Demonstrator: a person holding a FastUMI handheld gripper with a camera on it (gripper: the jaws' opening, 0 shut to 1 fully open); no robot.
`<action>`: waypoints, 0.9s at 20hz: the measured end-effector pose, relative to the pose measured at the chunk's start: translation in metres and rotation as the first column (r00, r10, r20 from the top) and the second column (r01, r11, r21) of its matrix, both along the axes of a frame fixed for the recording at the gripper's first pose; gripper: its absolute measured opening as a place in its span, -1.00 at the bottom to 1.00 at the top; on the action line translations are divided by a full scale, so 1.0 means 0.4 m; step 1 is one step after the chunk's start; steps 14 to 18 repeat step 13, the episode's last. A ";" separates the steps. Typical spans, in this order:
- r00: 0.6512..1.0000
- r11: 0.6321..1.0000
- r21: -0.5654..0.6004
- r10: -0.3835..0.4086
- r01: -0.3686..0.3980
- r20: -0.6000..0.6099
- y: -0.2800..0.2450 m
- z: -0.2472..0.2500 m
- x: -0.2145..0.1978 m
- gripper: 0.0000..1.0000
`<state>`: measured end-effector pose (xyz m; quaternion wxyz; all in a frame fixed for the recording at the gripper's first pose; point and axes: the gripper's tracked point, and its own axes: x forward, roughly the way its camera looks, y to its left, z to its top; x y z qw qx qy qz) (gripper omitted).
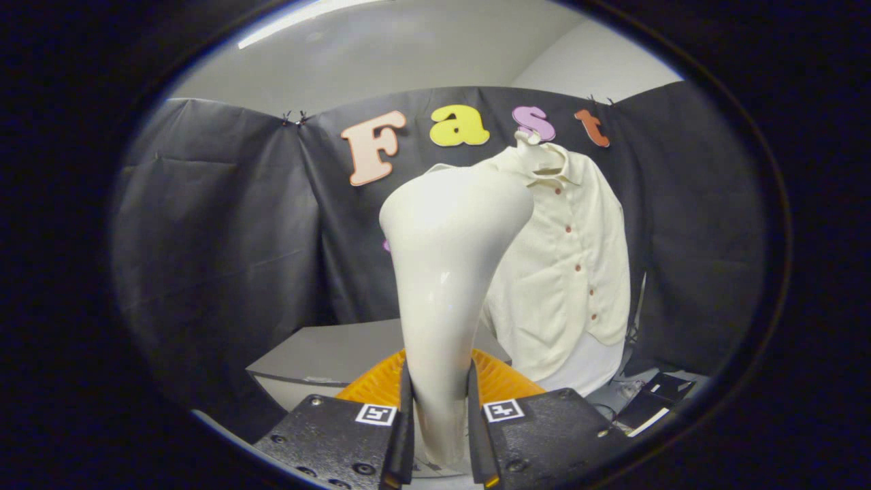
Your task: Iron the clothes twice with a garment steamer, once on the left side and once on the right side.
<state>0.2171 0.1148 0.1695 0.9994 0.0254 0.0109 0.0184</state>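
Your gripper [439,435] has both fingers clamped tight on the handle of the garment steamer [446,272], which stands upright between them. Just behind sits an orange ribbed base [500,378]. Beyond, slightly right, the cream shirt [571,272] hangs buttoned against the black cloth.

Grey table [320,357], orange ribbed object [500,381] upon it, dark clutter [653,398] alongside.

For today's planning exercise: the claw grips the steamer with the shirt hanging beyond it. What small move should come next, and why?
Probably ease the steamer forward toward the shirt. The claw is already shut on its handle, yet its head seems short of the fabric, on the shirt's left side.
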 end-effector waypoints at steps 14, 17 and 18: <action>1.000 0.997 -0.068 -0.025 0.025 0.002 0.022 -0.033 -0.074 -0.35; 1.000 0.997 -0.068 -0.025 0.025 0.002 0.022 -0.033 -0.074 -0.35; 1.000 0.997 -0.068 -0.025 0.025 0.002 0.022 -0.033 -0.074 -0.35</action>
